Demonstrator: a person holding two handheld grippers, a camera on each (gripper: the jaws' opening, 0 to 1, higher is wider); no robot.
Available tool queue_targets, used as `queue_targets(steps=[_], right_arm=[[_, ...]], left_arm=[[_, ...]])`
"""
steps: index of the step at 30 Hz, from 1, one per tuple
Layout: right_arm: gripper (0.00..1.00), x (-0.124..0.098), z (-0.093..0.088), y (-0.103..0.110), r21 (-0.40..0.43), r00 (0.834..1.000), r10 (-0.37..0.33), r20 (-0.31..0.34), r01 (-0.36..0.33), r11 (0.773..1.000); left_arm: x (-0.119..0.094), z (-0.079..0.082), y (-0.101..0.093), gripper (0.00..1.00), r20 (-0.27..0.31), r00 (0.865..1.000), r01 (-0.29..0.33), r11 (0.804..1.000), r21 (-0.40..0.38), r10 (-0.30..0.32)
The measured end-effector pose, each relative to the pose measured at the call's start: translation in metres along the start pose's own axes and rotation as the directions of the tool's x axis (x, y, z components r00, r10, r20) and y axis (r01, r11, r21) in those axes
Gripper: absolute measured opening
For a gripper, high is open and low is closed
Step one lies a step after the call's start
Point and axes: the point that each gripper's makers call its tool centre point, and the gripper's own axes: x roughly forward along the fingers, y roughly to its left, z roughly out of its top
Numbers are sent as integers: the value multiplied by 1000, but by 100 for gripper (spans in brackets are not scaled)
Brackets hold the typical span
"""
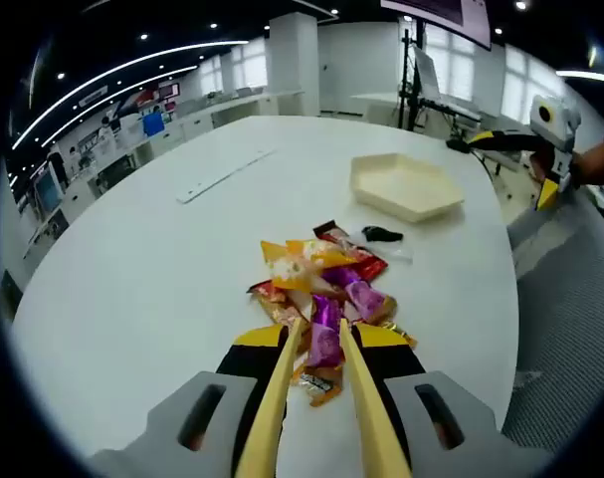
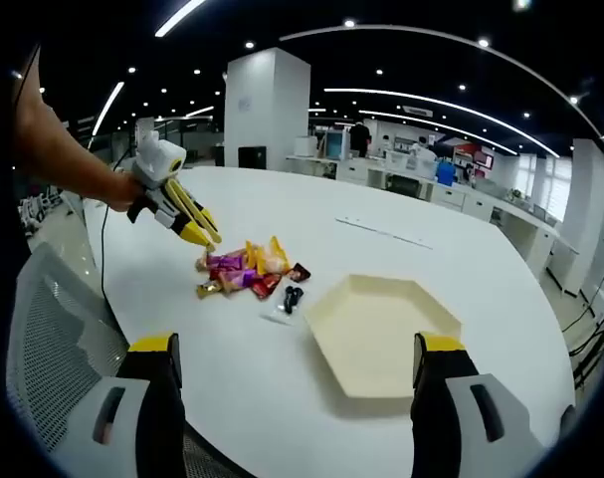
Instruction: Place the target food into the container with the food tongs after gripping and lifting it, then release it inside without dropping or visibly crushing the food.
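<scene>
The left claw [image 1: 324,344] is seen closed down around a purple-wrapped snack [image 1: 326,334] at the near edge of the snack pile [image 1: 316,284] on the counter [image 1: 142,269]. The right claw [image 2: 297,373] is held wide apart above the hexagonal tray [image 2: 381,324]. The wrapper could be crushed or slipped if squeezed unevenly. Contact is partly hidden, so the grip is probably incomplete
</scene>
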Motion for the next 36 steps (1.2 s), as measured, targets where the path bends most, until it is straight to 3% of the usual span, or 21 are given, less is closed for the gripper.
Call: queue_targets(steps=[3,9,14,18,27,36], right_arm=[[96,-1,0,-2,9,1000,-9,4,9,1000],[95,0,0,-2,15,1000,-3,1,3,1000],[87,-1,-3,0,4,1000,4,-20,-4,1000],[90,-1,-2,-1,18,1000,2,-9,-2,1000],[90,-1,0,-2,25,1000,-2,0,2,1000],[90,-1,-1,-1,26,1000,4,-4,-4,1000]], left_arm=[[5,-7,0,22,-40,999,-1,1000,1,1],[15,-7,-2,22,-63,998,13,1000,-5,-13],[23,-14,-1,22,-118,993,1,999,-33,-5],[26,-13,1,22,-120,993,-5,999,-54,-2],[31,-15,0,17,-172,985,-21,1000,-13,18],[25,-10,-3,17,-176,984,-8,1000,13,10]])
